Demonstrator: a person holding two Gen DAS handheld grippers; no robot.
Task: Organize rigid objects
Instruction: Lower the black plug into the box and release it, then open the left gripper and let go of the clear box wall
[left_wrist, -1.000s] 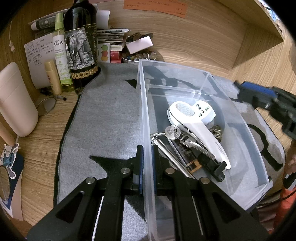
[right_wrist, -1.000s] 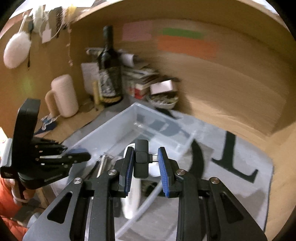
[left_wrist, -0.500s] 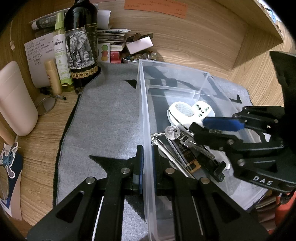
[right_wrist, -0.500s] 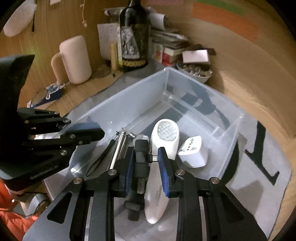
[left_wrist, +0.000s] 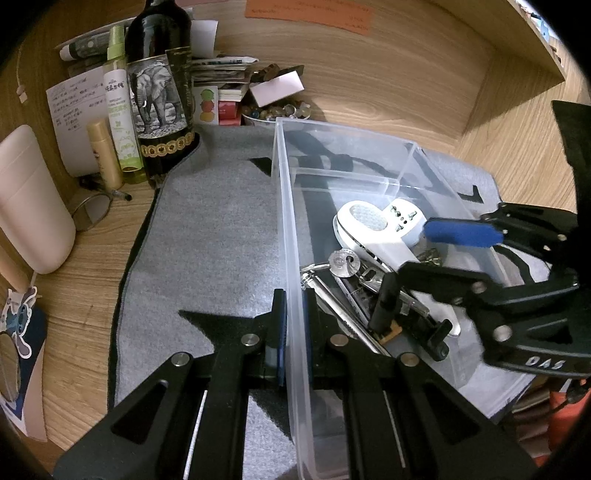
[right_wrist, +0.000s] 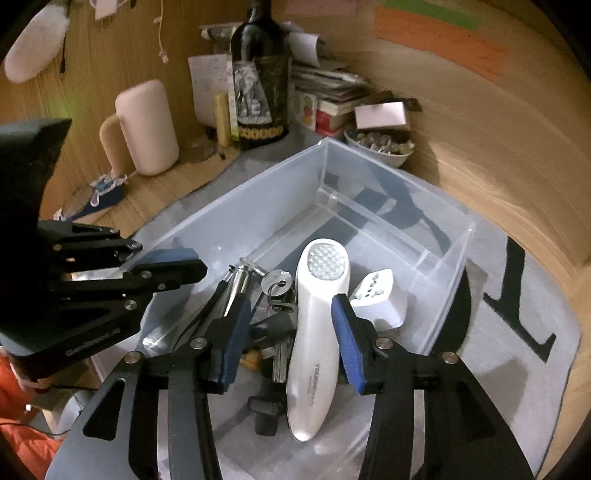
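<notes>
While the left gripper (left_wrist: 293, 325) keeps its jaws pinched narrow on the near wall of the clear plastic bin (left_wrist: 284, 221), the right gripper (right_wrist: 290, 332) hangs over the bin's inside; its jaws have just been opening and now stand apart with nothing pressed between the blue pads.

Below them, on the bin's floor, lie a white handheld device (right_wrist: 317, 332), a white plug adapter (right_wrist: 380, 302) just beside it at 3 o'clock, a bunch of keys (right_wrist: 277, 291), a metal rod (right_wrist: 236, 284) and a small black item (right_wrist: 264, 411) at the near end.

A grey felt mat (left_wrist: 207, 243) with black shapes carries the bin on a wooden table (left_wrist: 88, 266) closed in by curved wooden walls. In the left wrist view, a dark bottle with an elephant label (left_wrist: 160, 96) stands at 11 o'clock, with a green spray bottle (left_wrist: 120, 107), a pale pink container (left_wrist: 29, 199) at 9 o'clock, stacked papers and a bowl of small stones (left_wrist: 275, 110) near 12. Orange sticky notes (right_wrist: 439, 40) hang on the wall.
</notes>
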